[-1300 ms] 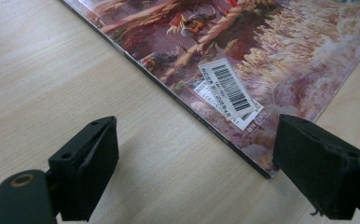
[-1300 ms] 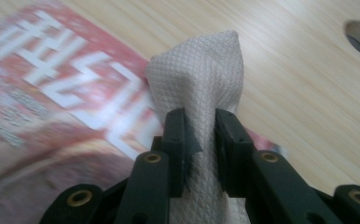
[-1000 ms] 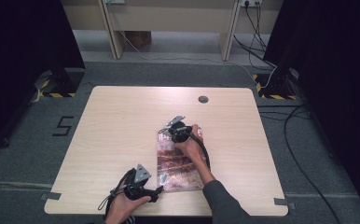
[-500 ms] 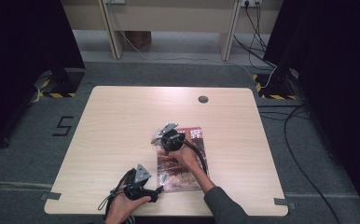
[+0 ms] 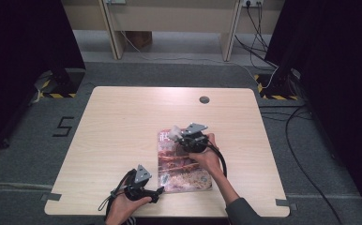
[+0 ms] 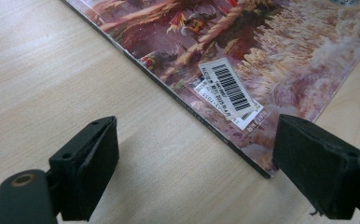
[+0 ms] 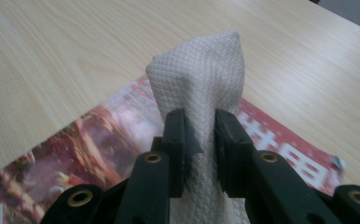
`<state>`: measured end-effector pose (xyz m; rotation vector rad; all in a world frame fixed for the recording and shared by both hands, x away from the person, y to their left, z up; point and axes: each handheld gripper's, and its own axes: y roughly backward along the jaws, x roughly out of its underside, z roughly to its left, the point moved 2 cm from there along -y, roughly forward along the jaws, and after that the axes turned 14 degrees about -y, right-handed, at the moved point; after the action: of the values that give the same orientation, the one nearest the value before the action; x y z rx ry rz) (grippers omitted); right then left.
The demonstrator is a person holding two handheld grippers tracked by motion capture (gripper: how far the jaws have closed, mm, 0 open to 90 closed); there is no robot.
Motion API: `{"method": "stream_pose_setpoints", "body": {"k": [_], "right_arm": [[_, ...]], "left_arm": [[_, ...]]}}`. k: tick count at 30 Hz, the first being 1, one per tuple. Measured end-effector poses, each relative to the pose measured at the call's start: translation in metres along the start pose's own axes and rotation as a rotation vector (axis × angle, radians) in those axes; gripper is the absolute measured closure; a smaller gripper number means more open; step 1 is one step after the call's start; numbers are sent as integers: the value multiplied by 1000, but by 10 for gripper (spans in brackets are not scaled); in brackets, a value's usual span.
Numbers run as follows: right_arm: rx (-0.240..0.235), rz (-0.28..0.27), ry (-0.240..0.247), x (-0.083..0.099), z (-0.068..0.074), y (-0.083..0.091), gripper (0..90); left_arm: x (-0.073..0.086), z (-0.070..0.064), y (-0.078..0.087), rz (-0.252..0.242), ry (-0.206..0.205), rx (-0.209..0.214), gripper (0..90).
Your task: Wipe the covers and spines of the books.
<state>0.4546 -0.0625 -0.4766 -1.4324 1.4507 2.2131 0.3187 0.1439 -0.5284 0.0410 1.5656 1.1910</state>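
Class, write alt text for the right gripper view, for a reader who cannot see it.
The right gripper is shut on a folded white paper towel, which stands up between its two black jaws. Under it a magazine with a red-toned cover lies flat on a light wooden table.

One magazine (image 5: 184, 161), one white cloth (image 7: 201, 79), two tongs, one table (image 5: 123, 122).

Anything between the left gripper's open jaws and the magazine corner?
Bare tabletop lies between the left gripper and the magazine, per the left gripper view.
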Motion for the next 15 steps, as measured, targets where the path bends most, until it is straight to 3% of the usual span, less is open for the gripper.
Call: {"method": "stream_pose_setpoints", "body": {"k": [7,15], "right_arm": [[36,-39,-52,13,-28,33,760],[93,-42,-118,40,-55,64,760]], "left_arm": [[0,0,0,1,1,1,136],[0,0,0,0,0,2,136]]}}
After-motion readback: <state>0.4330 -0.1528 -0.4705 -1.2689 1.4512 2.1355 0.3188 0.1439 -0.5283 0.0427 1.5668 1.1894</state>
